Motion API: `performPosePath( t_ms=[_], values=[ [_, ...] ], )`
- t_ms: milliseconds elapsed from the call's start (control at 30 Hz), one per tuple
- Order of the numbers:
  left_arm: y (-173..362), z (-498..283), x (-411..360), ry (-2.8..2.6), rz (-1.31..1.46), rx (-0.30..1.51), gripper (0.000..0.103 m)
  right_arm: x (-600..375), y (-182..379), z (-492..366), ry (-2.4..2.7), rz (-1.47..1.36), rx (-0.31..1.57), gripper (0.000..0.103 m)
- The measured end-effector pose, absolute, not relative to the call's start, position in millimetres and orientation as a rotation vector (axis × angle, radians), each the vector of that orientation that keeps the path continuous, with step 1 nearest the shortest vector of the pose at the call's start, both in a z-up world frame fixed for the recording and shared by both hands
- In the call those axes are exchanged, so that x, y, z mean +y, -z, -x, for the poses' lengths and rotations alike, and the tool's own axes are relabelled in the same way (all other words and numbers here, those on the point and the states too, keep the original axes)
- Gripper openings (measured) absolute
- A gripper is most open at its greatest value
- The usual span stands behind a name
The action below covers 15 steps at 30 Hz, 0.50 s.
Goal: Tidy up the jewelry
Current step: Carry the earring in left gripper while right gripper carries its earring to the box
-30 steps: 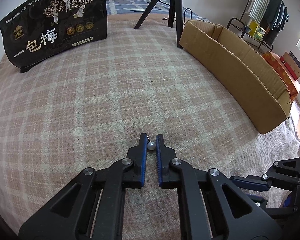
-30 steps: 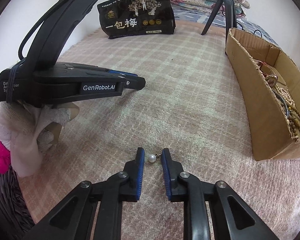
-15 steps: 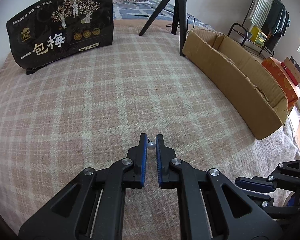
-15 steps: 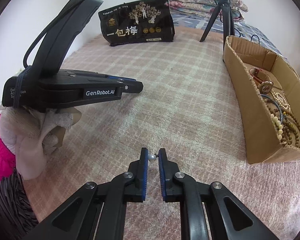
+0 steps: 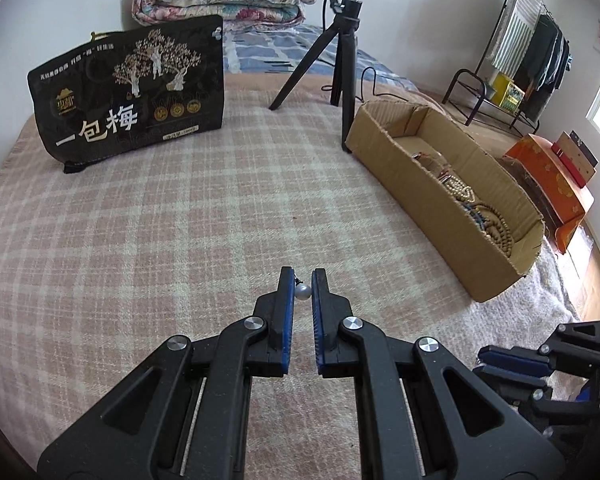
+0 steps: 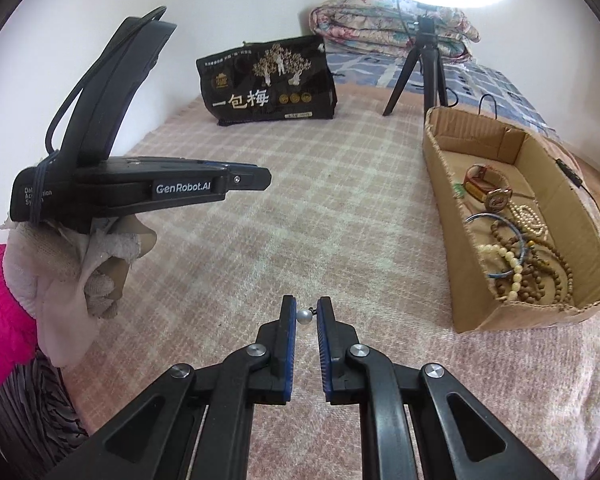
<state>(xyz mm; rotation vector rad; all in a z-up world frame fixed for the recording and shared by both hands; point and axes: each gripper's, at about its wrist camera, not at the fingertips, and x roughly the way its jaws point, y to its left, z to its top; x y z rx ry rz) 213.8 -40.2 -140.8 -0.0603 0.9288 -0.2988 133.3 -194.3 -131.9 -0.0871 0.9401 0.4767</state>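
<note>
**Two pearl pieces pinched and ready for the box**

Each gripper grips a small pearl piece. The left gripper has its fingers closed on one pearl, and the right gripper has its fingers closed on another pearl. Both are held above the plaid blanket on the bed, well short of the cardboard box that holds beads and bracelets.

To do this well, I would keep the squeeze steady, since a round pearl can squirt out of flat pads. Carry each one over the box wall and release low, above the pile.

A tiny dark fitting sticks out of each pearl; whether it is an earring post or a clasp is too small to tell, and the right gripper is cut off at the left view's edge
</note>
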Motion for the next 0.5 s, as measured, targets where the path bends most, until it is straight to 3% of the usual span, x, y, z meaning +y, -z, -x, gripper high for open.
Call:
performPosePath(
  t_ms=[500],
  values=[
    [113.6,-220.1,-67.5,0.337,0.058,0.874,0.006,-248.9,92.8,-140.4,-0.365,0.002,0.859,0.008]
  ],
)
